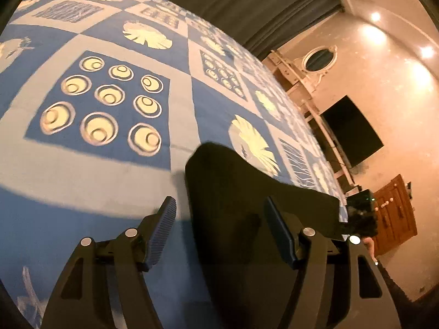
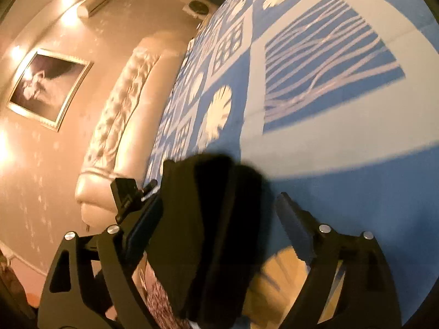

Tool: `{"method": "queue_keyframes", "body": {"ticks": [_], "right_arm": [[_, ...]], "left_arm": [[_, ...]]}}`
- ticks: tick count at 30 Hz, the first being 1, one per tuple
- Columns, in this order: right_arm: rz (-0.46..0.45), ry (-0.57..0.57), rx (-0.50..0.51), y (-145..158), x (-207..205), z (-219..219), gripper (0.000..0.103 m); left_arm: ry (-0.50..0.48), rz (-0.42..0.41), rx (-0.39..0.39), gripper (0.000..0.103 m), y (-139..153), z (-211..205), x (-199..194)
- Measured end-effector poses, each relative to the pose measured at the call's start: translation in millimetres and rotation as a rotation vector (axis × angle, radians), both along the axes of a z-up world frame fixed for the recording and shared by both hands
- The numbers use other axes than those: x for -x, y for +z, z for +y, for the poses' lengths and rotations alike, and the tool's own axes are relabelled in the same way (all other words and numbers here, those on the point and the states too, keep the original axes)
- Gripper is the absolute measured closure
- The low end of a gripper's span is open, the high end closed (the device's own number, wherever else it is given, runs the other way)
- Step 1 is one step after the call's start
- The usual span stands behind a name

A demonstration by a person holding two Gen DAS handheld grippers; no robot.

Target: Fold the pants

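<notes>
The black pants lie on the blue patterned bedspread. In the left wrist view my left gripper is open, its fingers set wide apart on either side of the cloth's edge, not closed on it. In the right wrist view the pants show as a thick dark folded bundle between my right gripper's open fingers. The left finger is next to the bundle; the right finger stands apart from it. The other gripper shows beyond the bundle.
The bed carries a blue and white bedspread with leaf and circle prints. A padded cream headboard and a framed picture are on one side. A dark screen, a wooden cabinet and dark curtains are on the other.
</notes>
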State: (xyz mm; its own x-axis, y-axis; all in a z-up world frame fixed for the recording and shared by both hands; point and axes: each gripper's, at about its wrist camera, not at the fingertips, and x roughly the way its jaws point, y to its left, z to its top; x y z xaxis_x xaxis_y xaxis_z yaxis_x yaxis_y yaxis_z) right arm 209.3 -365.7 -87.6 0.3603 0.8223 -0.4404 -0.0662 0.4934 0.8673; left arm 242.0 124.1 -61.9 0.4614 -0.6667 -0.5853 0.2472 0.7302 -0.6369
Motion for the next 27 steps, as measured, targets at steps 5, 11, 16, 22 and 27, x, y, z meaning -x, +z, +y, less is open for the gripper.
{"method": "queue_keyframes", "body": {"ticks": [5,11,16,22,27], "right_arm": [[0.024,0.001,-0.004,-8,-31,10,0.017],[0.106,0.005,0.027,-38,-49,19,0.077],[0.067,-0.145,-0.081,-29,-35,-4,0.040],[0.034,-0.314,0.226,18,28,-20,0.019],[-0.060,-0.347,0.543,60,119,21,0.017]], "left_arm": [[0.007,0.033,-0.038,0.037,-10,-18,-33],[0.000,-0.011,-0.178,0.052,-13,-34,-40],[0.058,-0.058,-0.208,0.030,-1,-28,-29],[0.267,-0.114,-0.357,0.021,36,-4,37],[0.336,-0.139,-0.548,0.018,56,-22,129]]}}
